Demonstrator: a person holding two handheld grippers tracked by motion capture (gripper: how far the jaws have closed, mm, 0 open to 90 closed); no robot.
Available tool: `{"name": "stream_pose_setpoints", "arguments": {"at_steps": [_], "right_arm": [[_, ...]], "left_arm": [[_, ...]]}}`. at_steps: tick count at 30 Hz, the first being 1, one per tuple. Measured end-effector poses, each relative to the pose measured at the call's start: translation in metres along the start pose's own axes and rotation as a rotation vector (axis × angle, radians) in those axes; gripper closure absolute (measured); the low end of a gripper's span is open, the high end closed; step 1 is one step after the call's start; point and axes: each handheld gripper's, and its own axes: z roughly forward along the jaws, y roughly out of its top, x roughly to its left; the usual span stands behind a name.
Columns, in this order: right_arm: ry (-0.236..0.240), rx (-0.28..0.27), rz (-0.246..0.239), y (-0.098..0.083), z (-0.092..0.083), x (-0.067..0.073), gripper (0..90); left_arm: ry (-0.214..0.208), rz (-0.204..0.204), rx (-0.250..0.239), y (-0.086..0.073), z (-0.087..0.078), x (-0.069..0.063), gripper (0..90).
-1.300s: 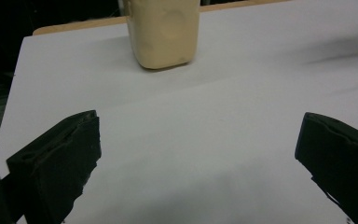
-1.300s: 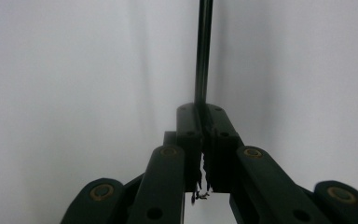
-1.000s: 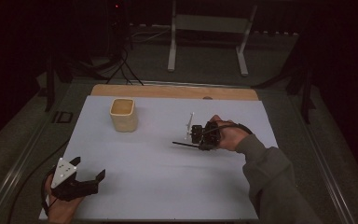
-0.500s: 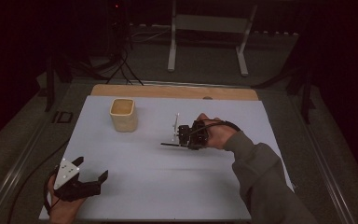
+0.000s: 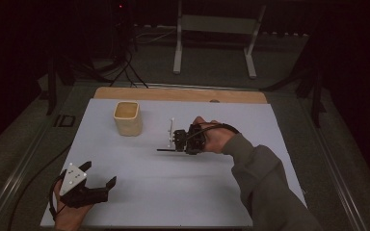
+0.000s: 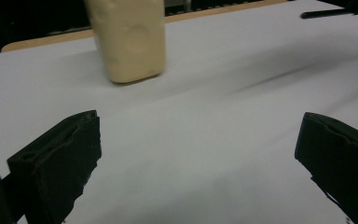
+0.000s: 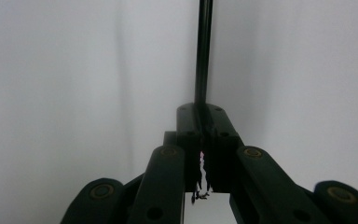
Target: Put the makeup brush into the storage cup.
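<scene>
Cup (image 5: 127, 118) = landmark: cream/beige tumbler, squarish w/ rounded corners, matte, slightly dimpled side in the left gripper view (image 6: 127, 39), open top, upright on the white sheet (image 5: 139, 192). Sheet is smooth, flat, pale; it lies over a wooden board (image 5: 183, 94) whose light-brown edge shows just behind the cup.

Thin black rod (image 5: 165, 150): straight, slim, dark, pen-like stick. It's right of the cup & a bit nearer the person, well apart from it, held roughly level above the sheet w/ its free tip pointing toward the cup's side of the table. In the right gripper view the rod (image 7: 203, 51) runs straight out from between the closed pads, smooth & glossy black against the white.

Right gripper (image 5: 179, 140): black, hard plastic w/ linked arms; jaws clamped tight on the rod. Small white upright piece on its far side, can't tell what. Hand wrapped round the body from the right, grey sleeve (image 5: 265, 183) coming in from bottom right, wrist about level, gripper aimed leftward at the cup's side.

Left gripper (image 5: 103, 182): near the person, well in front-left of the cup, low over the sheet's front edge. Grey 3-cornered plate on top, black blocky pads (image 6: 58, 158) spread wide, nothing between them, jaws facing the cup.
</scene>
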Motion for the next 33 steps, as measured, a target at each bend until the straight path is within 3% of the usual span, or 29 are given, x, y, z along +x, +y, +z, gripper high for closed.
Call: {"name": "stream_pose_setpoints", "arguments": {"at_steps": [7, 16, 24, 33], "right_arm": [[0.0, -0.017, -0.042, 0.016, -0.001, 0.003, 85.7], [-0.001, -0.042, -0.099, 0.036, -0.006, 0.006, 85.7], [0.003, -0.058, -0.141, 0.053, -0.007, 0.011, 85.7], [0.0, -0.071, -0.18, 0.063, -0.009, 0.017, 85.6]], "left_arm": [[-0.049, 0.029, -0.002, 0.003, 0.003, -0.008, 1.5], [-0.078, 0.045, -0.015, 0.009, 0.01, -0.015, 1.5], [-0.128, 0.067, -0.015, 0.015, 0.021, -0.025, 1.6], [-0.158, 0.08, -0.014, 0.022, 0.031, -0.033, 5.1]]}}
